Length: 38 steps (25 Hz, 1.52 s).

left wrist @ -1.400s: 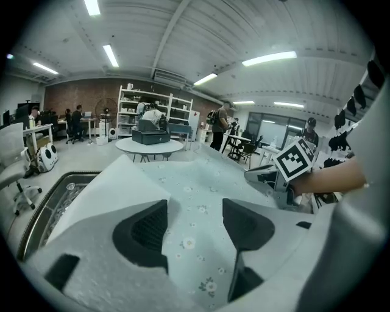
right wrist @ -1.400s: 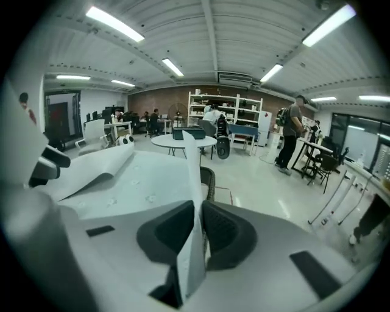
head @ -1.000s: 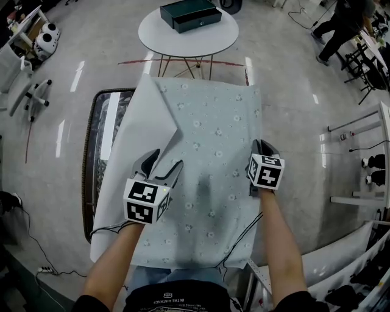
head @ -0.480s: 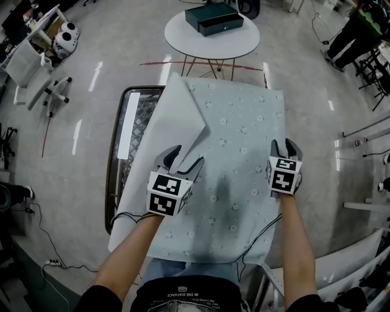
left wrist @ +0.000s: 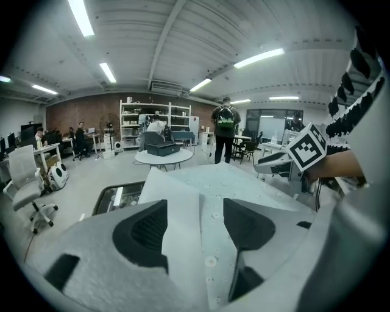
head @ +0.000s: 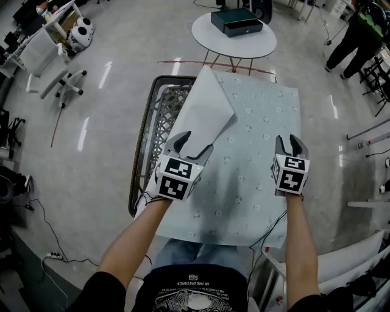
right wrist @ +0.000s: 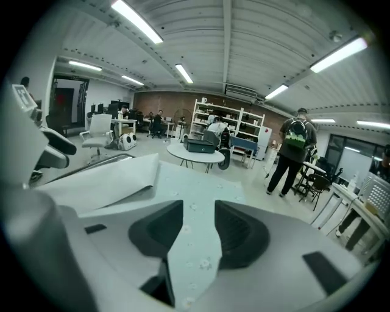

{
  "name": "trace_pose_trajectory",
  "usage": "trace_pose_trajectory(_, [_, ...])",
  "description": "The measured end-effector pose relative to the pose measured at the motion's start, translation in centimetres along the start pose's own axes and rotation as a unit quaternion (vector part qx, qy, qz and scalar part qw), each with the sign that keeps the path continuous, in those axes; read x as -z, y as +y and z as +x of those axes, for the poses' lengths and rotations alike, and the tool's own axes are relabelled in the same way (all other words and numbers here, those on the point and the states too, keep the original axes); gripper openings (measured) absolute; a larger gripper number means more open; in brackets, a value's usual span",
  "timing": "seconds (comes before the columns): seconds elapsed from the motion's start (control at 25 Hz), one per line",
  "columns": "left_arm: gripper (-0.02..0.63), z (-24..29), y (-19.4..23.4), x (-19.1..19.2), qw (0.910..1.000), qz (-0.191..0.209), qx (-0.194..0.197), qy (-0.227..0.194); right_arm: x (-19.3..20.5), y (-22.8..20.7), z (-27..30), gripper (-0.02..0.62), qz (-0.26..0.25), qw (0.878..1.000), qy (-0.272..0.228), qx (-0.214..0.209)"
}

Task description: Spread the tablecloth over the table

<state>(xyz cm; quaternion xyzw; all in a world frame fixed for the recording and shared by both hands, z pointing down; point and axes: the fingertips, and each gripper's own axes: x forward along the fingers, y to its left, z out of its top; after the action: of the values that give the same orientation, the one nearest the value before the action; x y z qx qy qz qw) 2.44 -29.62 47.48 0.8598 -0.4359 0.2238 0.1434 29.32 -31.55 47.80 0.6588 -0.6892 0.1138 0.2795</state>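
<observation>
The bench (head: 141,152), a dark-framed glass top, carries the tablecloth (head: 256,140). The cloth lies flat but sits toward the bench's right side, leaving its left strip bare. Toward the bench's far left a corner flap (head: 204,109) is folded back, white underside up, and is probably the part left to fix. The left tongs (head: 196,143) hover open over the flap's tip near the bench's middle, placed to take it. The right tongs (head: 289,141), jaws just opened and gripping nothing, hang above the cloth at the bench's right edge.

Ceiling tubes (left wrist: 82,18) light brightly; fisheye bends the edges.
</observation>
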Motion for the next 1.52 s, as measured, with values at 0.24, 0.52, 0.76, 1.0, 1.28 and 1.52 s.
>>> trace_pose_trajectory(0.24, [0.298,-2.9,1.0,0.2,0.9997,0.023,0.006,-0.003,-1.3,5.1,-2.7,0.167,0.007,1.000,-0.015,-0.023])
trace_pose_trajectory(0.52, [0.313,-4.4,0.6,4.1,0.9990,0.035,0.007,0.027,0.5,10.2,-4.3,0.167,0.023,0.998,-0.011,-0.059])
trace_pose_trajectory(0.76, [0.325,-6.9,-0.3,8.4,0.9983,0.029,-0.018,0.048,3.0,12.7,-5.7,0.167,0.023,0.995,-0.003,-0.100])
trace_pose_trajectory(1.0, [0.324,-12.0,-0.3,12.2,0.9955,0.012,-0.076,0.056,5.6,16.5,-7.8,0.166,0.014,0.987,-0.007,-0.160])
trace_pose_trajectory(1.28, [0.325,-16.8,-0.3,17.3,0.9897,0.019,-0.118,0.079,7.2,22.0,-10.9,0.158,-0.004,0.976,-0.016,-0.218])
trace_pose_trajectory(1.52, [0.368,-15.1,-0.6,21.3,0.9831,0.071,-0.098,0.138,9.3,24.1,-12.3,0.153,-0.005,0.972,-0.006,-0.235])
